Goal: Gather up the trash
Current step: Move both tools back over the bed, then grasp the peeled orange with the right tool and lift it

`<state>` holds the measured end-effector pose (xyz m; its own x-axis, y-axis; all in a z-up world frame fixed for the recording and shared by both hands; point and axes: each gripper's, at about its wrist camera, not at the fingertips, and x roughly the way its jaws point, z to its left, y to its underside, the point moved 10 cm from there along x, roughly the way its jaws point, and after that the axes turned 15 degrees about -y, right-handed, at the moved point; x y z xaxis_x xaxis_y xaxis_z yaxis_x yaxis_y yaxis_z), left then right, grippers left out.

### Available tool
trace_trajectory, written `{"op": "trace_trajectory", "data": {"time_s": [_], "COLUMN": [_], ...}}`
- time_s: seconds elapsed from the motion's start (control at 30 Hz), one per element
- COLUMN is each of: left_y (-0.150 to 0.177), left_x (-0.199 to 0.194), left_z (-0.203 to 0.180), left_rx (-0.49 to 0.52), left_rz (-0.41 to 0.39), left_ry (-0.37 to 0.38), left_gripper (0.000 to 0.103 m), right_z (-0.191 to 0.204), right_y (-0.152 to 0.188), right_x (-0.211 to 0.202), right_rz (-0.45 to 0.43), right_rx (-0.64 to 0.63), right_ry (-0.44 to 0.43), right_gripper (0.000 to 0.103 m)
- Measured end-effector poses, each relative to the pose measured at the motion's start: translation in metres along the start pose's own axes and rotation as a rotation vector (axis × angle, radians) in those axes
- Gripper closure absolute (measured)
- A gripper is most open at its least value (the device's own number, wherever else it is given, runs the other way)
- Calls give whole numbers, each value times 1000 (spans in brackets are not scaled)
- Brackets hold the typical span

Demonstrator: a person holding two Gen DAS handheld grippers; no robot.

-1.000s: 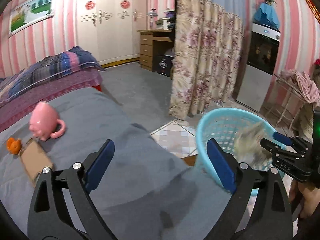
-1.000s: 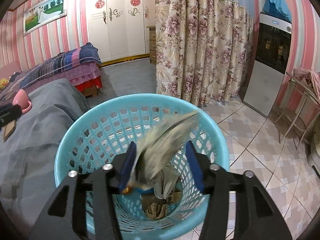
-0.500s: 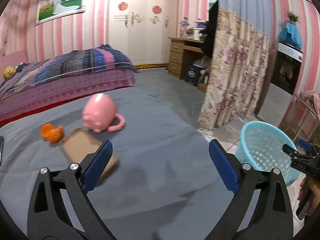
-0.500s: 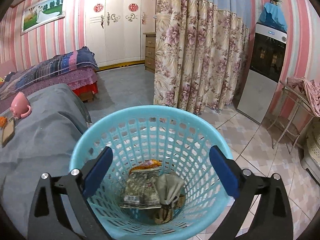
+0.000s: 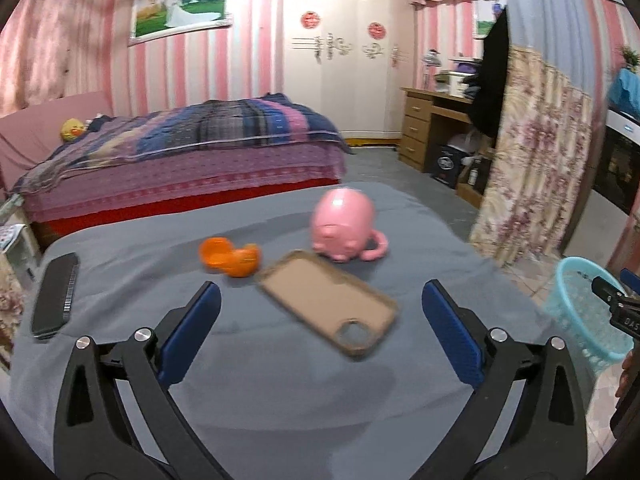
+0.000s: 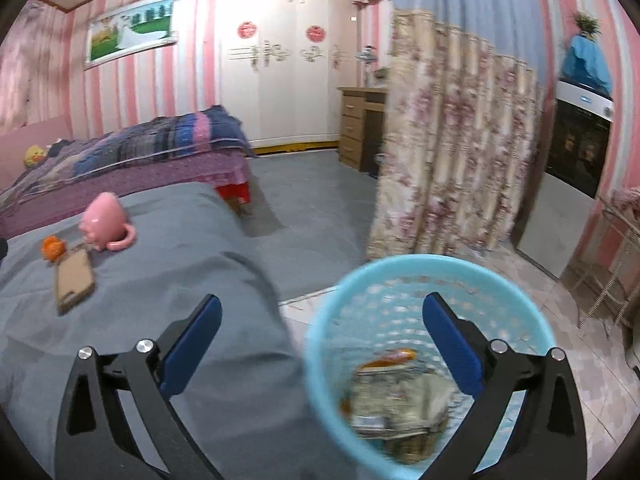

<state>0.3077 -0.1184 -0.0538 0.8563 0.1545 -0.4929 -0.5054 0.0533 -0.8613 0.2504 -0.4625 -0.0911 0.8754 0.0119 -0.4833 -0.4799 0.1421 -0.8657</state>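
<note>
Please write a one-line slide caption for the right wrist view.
Open, empty right gripper above the blue basket holding wrappers, beside the grey bed.

Light: I see even, fairly bright indoor light, soft shadows.
Blur: round turquoise plastic mesh basket (image 6: 430,356) smears with motion.
Edges: fisheye bending, black corners.

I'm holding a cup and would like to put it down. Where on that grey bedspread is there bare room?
The grey bedspread is bare in front, nearer than the phone case, and along its right side toward the blue basket. It is crowded farther back: orange peel, phone case and pink mug cluster together. A black phone lies near the left edge.
</note>
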Motion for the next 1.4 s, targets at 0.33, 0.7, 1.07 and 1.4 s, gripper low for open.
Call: {"op": "trace_trajectory", "data": {"time_s": [0.33,0.7,1.07,1.4], "left_y": [23,29,10,17], "left_x": [50,94,143,149], "left_z": [100,160,191,213], "left_rx": [-28,-57,-110,-136], "left_rz": [72,91,117,142], "left_ry": [-152,-245,-271,-299], "left_gripper": [6,6,6,6], "right_z": [123,237,321,370], "right_y": [-1,-6,-15,-9], "right_x": [62,114,158,194], "right_rz": [50,79,99,178], "right_rx": [-115,-234,-297,-377], "right_ry": [-177,-338,-441,-475], "right_gripper": [5,5,5,5]}}
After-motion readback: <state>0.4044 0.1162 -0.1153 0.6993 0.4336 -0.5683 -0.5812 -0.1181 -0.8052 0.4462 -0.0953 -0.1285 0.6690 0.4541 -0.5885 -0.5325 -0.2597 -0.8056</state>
